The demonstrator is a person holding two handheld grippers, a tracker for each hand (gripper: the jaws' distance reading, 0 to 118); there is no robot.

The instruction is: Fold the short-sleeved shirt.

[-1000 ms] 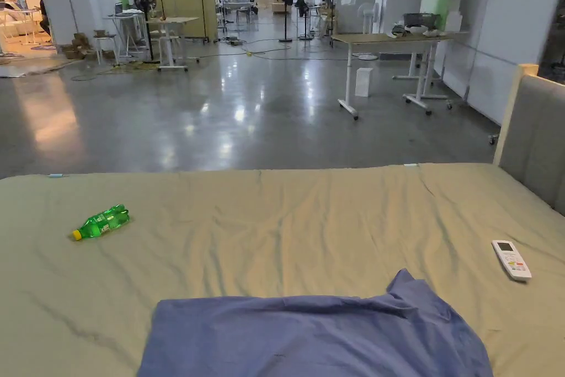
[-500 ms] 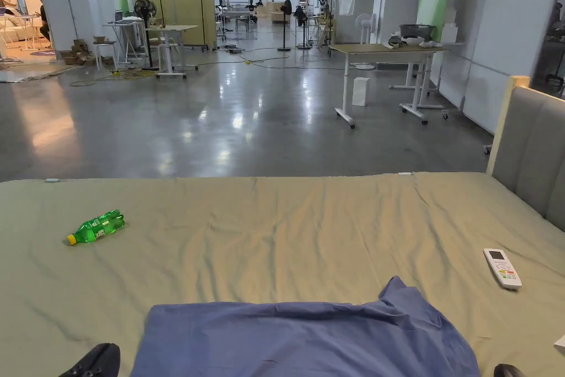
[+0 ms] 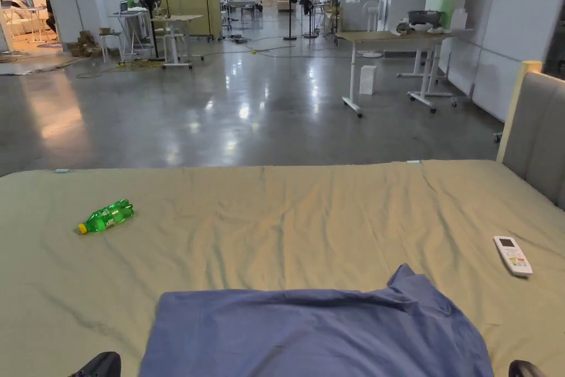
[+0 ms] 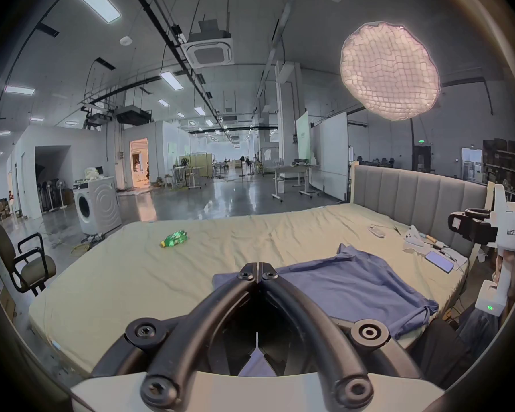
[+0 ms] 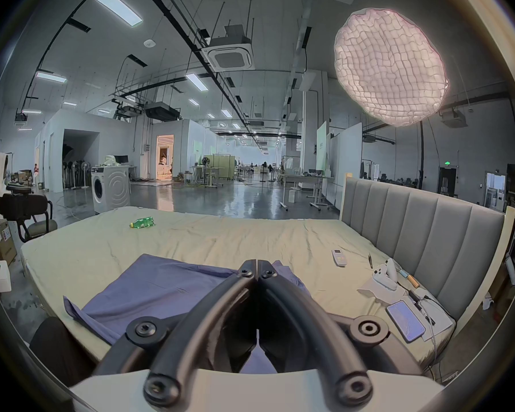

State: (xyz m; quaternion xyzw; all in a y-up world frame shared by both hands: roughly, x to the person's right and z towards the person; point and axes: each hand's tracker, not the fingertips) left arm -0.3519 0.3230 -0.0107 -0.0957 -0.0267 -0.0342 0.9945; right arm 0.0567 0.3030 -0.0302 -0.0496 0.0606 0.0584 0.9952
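Nothing on the bed has shifted since half a second ago: the shirt, bottle and remote lie as they did, and only the head camera has tilted a little, so that dark tips still peek in at the two bottom corners of the head view.

In the left gripper view the left gripper (image 4: 258,265) has its black jaws brought together tip to tip, with nothing between them; it hangs above the near edge of the bed, its tips over the shirt's near left corner but apart from the cloth. In the right gripper view the right gripper (image 5: 257,262) is likewise closed tip to tip and holds nothing, poised above the right part of the shirt without touching it.

The blue short-sleeved shirt (image 3: 314,334) lies spread on the near side of the bed (image 3: 287,218), close to the person, mostly flat with soft wrinkles; one corner at its far right is bunched up into a raised peak. The olive sheet around it is creased.

Farther out, a green bottle (image 3: 106,217) lies on its side well apart to the left of the shirt, and a white remote (image 3: 512,255) lies to the right near the grey padded headboard (image 3: 538,129). Beside the headboard a phone (image 5: 405,320) rests on some white paper. Beyond the bed stretches a glossy floor with tables, fans and a washing machine (image 4: 97,207).
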